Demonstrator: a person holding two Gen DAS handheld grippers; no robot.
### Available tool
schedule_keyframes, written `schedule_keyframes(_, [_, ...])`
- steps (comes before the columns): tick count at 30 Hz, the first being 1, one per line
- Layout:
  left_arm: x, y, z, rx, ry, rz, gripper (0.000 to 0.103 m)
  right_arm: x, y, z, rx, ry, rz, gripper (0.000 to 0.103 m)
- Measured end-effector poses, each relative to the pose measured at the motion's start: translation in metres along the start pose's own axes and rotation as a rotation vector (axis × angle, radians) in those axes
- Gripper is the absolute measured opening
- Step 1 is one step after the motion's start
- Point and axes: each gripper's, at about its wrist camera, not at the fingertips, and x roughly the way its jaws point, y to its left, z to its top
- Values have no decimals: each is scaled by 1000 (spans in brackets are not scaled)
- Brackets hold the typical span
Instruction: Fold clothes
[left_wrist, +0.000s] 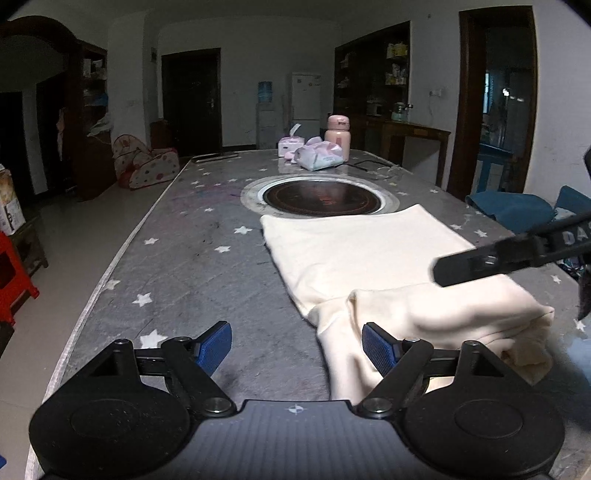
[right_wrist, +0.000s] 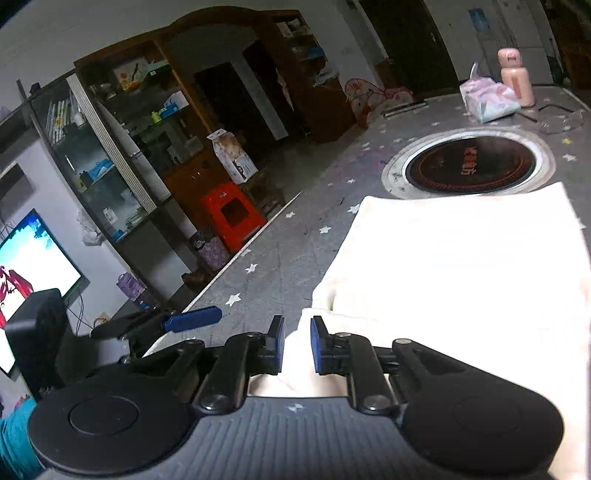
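Observation:
A cream garment (left_wrist: 369, 258) lies partly folded on the grey star-patterned table (left_wrist: 184, 258), its near end bunched into a thick fold. My left gripper (left_wrist: 295, 345) is open just above the table at the garment's near left edge; its right blue pad (left_wrist: 378, 347) is over the cloth. The right gripper's black finger (left_wrist: 498, 258) reaches in over the garment from the right. In the right wrist view my right gripper (right_wrist: 297, 343) hovers over the cream garment (right_wrist: 461, 277) with jaws narrowly apart, cloth showing in the gap. A blue pad of the left gripper (right_wrist: 192, 317) shows at left.
A round inset hotplate (left_wrist: 321, 197) lies just beyond the garment. A pink bottle (left_wrist: 338, 136) and tissue packs (left_wrist: 319, 155) stand at the table's far end. A blue garment (left_wrist: 517, 208) lies at the right edge. A red stool (right_wrist: 232, 214) stands on the floor at left.

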Motion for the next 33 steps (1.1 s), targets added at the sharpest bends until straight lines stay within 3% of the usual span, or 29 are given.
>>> schedule_keyframes(2, [0,-7,3,11,-7,-25,80,-18,-4,-4,-13,-7,-35,16])
schedule_keyframes(8, [3,-32,12,56,-25,-111,80,-65,-39,-33,-6,5,-260,16])
schedule_keyframes(13, [16,-55,13,104,0,-165,78,-80,-70,-50,61,49,-357,16])
schedule_keyframes(17, [25,-64,13,121,23,-191,73,-90,-70,-36,37,-1,-349,16])
schedule_keyframes(21, [39,-66,14,117,52,-187,69,-71,-71,-13,10,-34,-305,16])
schedule_keyframes(24, [50,-61,13,106,81,-161,68,-48,-79,-6,-3,-11,-299,16])
schedule_keyframes(29, [50,-49,8,106,97,-130,68,-44,-87,-13,2,15,-328,16])
schedule_keyframes(33, [41,-52,4,143,69,-138,68,-59,-59,-23,-102,22,-318,20])
